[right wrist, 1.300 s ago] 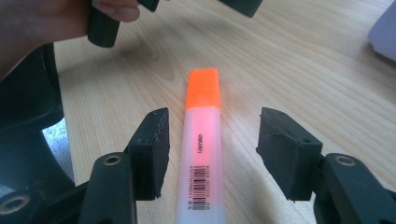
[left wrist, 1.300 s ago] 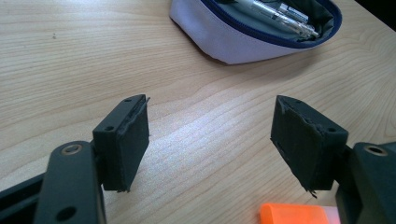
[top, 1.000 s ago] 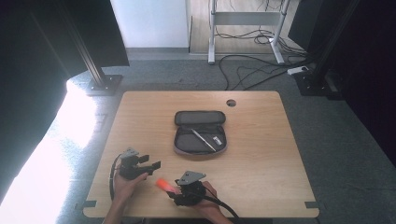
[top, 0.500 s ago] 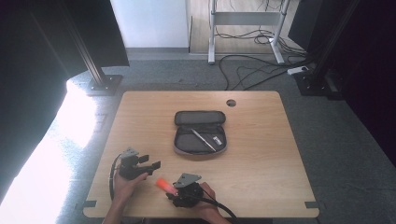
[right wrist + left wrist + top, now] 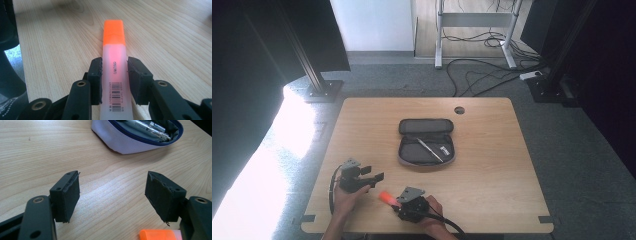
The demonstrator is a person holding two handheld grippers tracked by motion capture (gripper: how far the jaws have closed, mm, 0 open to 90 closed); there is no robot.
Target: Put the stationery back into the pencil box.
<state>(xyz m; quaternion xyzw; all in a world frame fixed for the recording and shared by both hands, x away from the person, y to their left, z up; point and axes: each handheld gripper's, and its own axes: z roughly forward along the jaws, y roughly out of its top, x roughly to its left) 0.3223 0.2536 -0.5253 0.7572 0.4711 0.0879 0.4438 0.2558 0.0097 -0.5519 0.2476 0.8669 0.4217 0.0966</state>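
Note:
An orange highlighter point(image 5: 114, 45) with an orange cap and a clear barrel lies on the wooden table point(image 5: 492, 165), near its front edge point(image 5: 387, 198). My right gripper point(image 5: 114, 72) has just been closing, and its pads now sit against both sides of the barrel. It shows in the high view at the front middle point(image 5: 398, 202). My left gripper point(image 5: 112, 195) stands open above bare wood with nothing between its pads, just left of the highlighter point(image 5: 373, 173). The orange cap point(image 5: 157, 234) lies low beside its right jaw.
An open grey pencil case point(image 5: 427, 147) with pens point(image 5: 429, 150) inside lies at the table's middle, and it also shows far off in the left gripper view point(image 5: 135, 143). A cable hole point(image 5: 459, 110) sits near the far edge. Cables trail from both grippers.

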